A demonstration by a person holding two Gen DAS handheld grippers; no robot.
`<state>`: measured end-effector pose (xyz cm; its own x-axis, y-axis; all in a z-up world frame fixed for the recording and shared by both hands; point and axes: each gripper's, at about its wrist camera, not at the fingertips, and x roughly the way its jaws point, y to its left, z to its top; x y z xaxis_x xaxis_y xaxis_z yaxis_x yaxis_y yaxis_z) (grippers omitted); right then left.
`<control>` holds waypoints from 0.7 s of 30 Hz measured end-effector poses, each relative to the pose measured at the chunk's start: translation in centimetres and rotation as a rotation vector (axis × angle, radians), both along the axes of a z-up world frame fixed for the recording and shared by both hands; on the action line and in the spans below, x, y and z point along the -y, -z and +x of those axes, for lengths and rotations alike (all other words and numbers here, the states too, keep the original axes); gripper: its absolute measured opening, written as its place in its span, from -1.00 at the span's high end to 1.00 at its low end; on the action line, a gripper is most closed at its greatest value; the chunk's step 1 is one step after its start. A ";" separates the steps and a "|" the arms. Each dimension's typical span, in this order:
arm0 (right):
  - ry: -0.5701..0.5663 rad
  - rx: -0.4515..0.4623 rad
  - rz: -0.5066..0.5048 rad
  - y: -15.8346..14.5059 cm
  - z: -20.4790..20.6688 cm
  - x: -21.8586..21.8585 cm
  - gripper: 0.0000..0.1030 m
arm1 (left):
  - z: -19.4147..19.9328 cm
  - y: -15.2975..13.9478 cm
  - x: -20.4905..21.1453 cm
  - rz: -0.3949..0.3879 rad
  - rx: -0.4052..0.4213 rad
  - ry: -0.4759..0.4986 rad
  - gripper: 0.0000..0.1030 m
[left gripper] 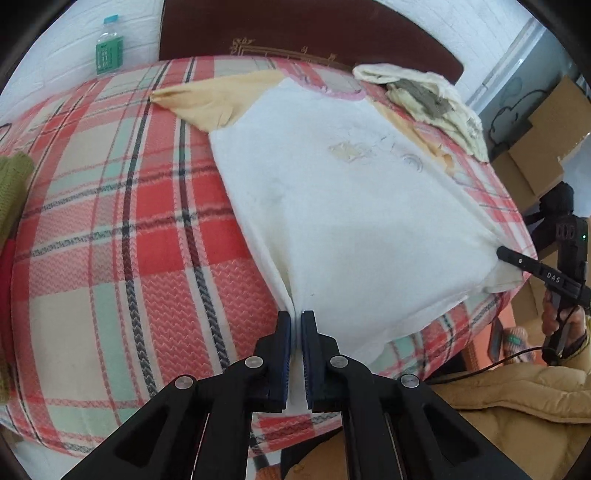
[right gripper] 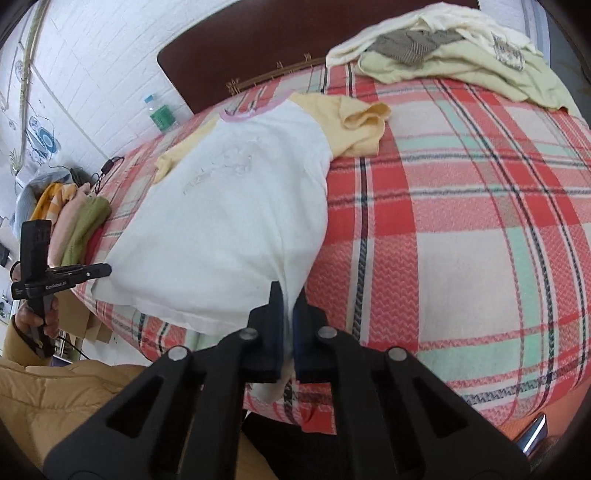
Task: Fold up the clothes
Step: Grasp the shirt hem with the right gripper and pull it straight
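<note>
Your left gripper [left gripper: 298, 317] and right gripper [right gripper: 289, 295] are both clamped on the hem corners of one white shirt [left gripper: 351, 206]. It lies mid-frame on the plaid bed [left gripper: 110, 229], long axis running up the frame, collar toward the headboard [left gripper: 295, 26]. Two yellow sleeves show.

The left gripper [left gripper: 298, 317] and right gripper [right gripper: 290, 293] are each pinched closed on cloth, held low and level.
</note>
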<state>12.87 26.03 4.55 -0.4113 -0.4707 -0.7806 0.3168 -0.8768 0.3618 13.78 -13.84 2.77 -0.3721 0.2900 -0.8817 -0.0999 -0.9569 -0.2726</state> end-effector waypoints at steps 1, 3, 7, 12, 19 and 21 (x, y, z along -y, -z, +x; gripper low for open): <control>0.002 0.022 0.014 0.7 -0.1 0.1 0.86 | 0.1 0.5 0.0 -0.024 0.016 0.004 0.78; -0.023 0.052 0.047 1.8 0.0 0.5 0.55 | 0.4 0.5 0.1 -0.052 0.007 0.002 0.67; -0.036 0.014 0.051 0.8 -0.1 0.0 0.06 | 1.1 -2.3 0.9 -0.091 -0.130 -0.032 -0.34; 0.010 -0.055 0.004 -1.9 -2.6 -2.1 0.02 | 1.4 -5.7 -1.2 0.008 -0.284 0.043 -0.48; 0.072 -0.063 -0.040 -3.4 -8.5 -3.4 -0.09 | -2.8 -5.6 -12.9 0.043 -0.297 0.293 -0.48; 0.067 -0.058 -0.044 -3.3 -9.9 -3.2 -0.32 | -4.1 -5.5 -16.6 0.075 -0.289 0.368 -0.48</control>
